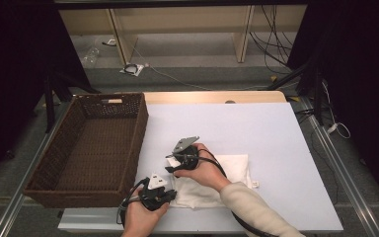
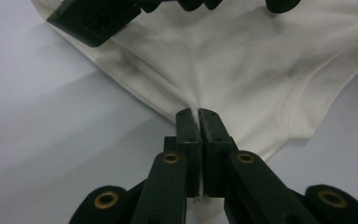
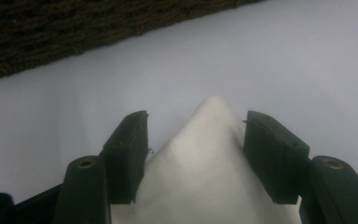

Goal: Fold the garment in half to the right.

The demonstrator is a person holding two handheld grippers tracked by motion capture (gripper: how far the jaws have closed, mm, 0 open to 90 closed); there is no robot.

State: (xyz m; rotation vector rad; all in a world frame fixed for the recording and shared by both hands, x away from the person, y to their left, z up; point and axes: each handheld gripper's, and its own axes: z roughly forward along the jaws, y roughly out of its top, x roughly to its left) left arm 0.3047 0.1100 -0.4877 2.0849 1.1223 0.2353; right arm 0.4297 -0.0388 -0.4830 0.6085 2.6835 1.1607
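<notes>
Nearest the camera, the left gripper has its fingers pressed together on a thin pinch of the white cloth, right at its edge, with the rest of the cloth fanning out beyond the fingertips on the tabletop. The right gripper stands wide open, a raised corner of the cloth between its fingers but not yet gripped. The risks I see: the left hold is so shallow it may slip under a pull, and the right fingers may close on air or bunch the fold. The basket lies just beyond the right fingers.
</notes>
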